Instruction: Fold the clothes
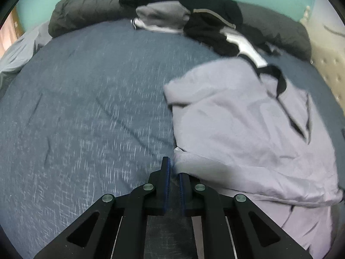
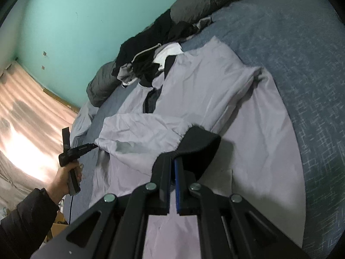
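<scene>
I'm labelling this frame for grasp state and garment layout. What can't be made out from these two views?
- Left view: the whole frame is motion-blurred, so whether the left tongs pinch the shirt edge is unclear.
- Right view: the right tongs hide their own contact with the black cuff.
- Right view: the shirt's near hem is covered by the tool body.
- Both views: the dark clothes pile is too tangled to count items.

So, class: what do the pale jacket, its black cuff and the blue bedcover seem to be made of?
Pale jacket: thin, smooth woven cloth, perhaps nylon or polyester; it shows fine crisp creases. Black cuff, clamped in the right gripper: thicker matte fabric, probably ribbed knit, though no ribs show. Blue bedcover: matte woven cloth with pale flecked threads, perhaps cotton.
</scene>
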{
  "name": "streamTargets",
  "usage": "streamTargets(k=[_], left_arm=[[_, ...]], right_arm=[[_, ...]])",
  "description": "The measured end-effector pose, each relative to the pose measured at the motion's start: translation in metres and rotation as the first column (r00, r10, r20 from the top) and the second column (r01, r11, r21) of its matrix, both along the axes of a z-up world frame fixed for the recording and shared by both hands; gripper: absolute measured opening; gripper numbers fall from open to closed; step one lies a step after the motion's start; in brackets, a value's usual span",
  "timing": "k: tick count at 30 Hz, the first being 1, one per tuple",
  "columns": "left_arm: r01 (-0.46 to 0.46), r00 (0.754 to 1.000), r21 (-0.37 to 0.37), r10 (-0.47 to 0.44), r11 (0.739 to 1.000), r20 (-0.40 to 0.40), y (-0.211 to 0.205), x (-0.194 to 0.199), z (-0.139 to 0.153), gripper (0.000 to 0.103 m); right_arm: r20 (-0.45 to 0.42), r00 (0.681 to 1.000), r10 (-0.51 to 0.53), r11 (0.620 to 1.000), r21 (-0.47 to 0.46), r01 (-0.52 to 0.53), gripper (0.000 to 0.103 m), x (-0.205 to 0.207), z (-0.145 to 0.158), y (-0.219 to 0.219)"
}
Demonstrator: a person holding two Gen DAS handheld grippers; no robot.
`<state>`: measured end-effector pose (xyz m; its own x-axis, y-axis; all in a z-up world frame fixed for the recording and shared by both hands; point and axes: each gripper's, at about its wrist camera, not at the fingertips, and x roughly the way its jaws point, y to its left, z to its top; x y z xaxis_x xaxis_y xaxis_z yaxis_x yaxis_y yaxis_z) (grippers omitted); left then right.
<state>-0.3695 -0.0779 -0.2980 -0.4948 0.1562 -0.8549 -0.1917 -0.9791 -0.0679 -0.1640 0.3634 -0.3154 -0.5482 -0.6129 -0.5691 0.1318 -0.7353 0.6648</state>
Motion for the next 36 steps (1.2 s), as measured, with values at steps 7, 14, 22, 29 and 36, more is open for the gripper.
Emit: streamTargets(k=[7, 14, 22, 29, 36], left_arm=[[0.023, 0.998, -0.011, -0.022, 1.0, 0.05, -0.007, 0.008, -0.013, 0.012], [-0.008, 0.999, 0.017, 0.008, 1.0, 0.042, -0.03, 0.034, 0.008, 0.017], [-0.002, 1.0, 0.109, 0.003, 0.994, -0.011, -0.037, 0.062, 0.037, 0.025], [0.062, 0.998, 0.142, -0.059, 0.988, -0.023, -0.012, 0.064, 0.04, 0.03], [0.064, 0.998, 0.156, -0.068, 0.986, 0.02, 0.004, 0.051, 0.015, 0.03]], right_arm=[[0.03, 0.999, 0.015, 1.0, 0.025, -0.016, 0.003, -0.001, -0.002, -0.002], [0.093, 0.995, 0.036, 0.998, 0.046, -0.04, 0.003, -0.001, -0.007, -0.005], [0.143, 0.989, 0.027, 0.999, 0.027, -0.032, 0.006, 0.015, 0.001, -0.001], [0.209, 0.977, -0.039, 0.999, 0.016, 0.036, 0.048, 0.0, 0.014, 0.007], [0.296, 0.955, -0.003, 0.997, 0.075, -0.02, 0.029, -0.019, -0.012, -0.019]])
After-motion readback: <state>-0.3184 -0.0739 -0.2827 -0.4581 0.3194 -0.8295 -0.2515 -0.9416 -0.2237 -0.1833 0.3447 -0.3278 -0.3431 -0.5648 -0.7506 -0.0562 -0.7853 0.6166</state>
